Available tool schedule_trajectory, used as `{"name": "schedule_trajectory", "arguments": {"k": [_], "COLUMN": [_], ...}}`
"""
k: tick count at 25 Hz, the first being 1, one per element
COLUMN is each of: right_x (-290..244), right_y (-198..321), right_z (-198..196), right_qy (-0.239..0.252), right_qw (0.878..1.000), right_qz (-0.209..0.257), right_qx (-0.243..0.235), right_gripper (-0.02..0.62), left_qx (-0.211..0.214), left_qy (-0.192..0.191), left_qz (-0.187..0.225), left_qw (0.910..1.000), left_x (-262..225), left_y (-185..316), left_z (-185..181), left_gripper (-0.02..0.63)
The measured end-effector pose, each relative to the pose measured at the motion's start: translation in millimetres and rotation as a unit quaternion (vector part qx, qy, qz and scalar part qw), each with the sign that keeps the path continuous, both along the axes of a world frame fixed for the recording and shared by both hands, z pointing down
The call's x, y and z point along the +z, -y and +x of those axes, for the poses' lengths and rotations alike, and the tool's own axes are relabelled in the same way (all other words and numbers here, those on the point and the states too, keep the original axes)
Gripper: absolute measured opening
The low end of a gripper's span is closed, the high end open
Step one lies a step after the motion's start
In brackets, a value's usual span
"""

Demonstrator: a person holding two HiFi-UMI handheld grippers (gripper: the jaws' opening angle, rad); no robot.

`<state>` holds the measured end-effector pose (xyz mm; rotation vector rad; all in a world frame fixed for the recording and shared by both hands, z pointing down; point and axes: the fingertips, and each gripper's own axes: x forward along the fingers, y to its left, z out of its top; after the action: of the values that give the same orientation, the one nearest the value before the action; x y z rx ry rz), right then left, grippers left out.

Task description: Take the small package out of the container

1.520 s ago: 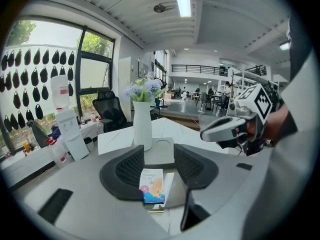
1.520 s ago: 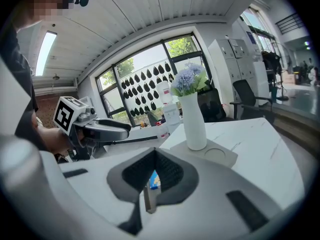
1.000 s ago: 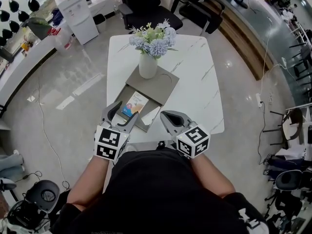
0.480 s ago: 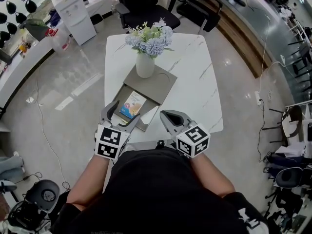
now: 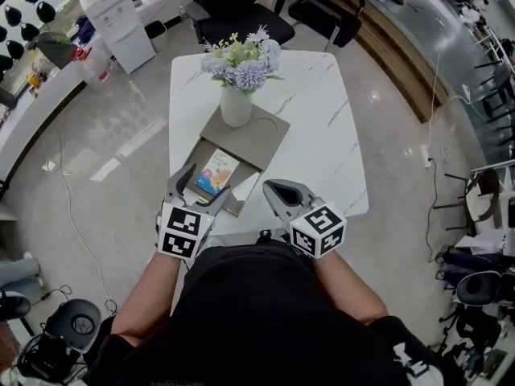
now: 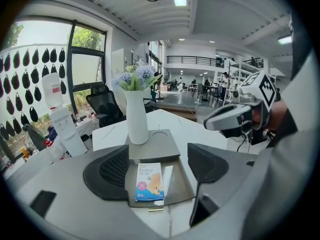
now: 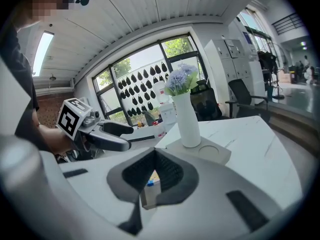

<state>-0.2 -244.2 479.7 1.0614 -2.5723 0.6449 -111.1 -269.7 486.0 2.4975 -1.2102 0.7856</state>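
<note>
The small package [image 5: 213, 172], a blue and white bandage box, lies flat in the open grey container [image 5: 239, 202] on the white table. My left gripper [image 5: 209, 182] hovers over the container's near end. It is open, with the package [image 6: 149, 182] lying below and between its dark pads [image 6: 112, 171], untouched. To its right, my right gripper [image 5: 270, 188] is shut and empty at the table's front edge. In the right gripper view its jaws meet [image 7: 153, 153], and a sliver of the package [image 7: 149, 182] shows past them.
The container's grey lid [image 5: 251, 135] lies slid back with a white vase of flowers [image 5: 236, 107] standing on it. A white strip [image 6: 166, 176] lies beside the package. Office chairs [image 5: 241, 14] stand beyond the table and cables run over the floor.
The left gripper's jaws look slightly wider than a second ago. The package lies where it lay, and the right gripper has hardly moved.
</note>
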Motion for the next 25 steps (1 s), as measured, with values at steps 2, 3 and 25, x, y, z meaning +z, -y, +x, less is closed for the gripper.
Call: {"name": "schedule_trajectory", "arguments": {"k": [2, 3, 25], "right_x": [1.8, 2.7, 39.3], "right_y": [1.5, 2.4, 16.1], "right_z": [2.0, 2.9, 16.9], "right_qy": [0.000, -0.001, 0.001], "right_qw": [1.000, 1.000, 0.998], "right_qz": [-0.002, -0.003, -0.061], "right_qx": [0.003, 0.004, 0.005], "right_gripper": [0.000, -0.001, -0.001], "left_qx": [0.000, 0.000, 0.017], "left_qy": [0.004, 0.006, 0.120], "left_qz": [-0.007, -0.011, -0.155], "left_qw": [1.0000, 0.9999, 0.9804], "left_x": [5.8, 9.4, 162.8], "left_y": [2.9, 4.5, 47.6], "left_z": [1.0, 1.7, 10.6], "left_gripper": [0.368, 0.368, 0.385]}}
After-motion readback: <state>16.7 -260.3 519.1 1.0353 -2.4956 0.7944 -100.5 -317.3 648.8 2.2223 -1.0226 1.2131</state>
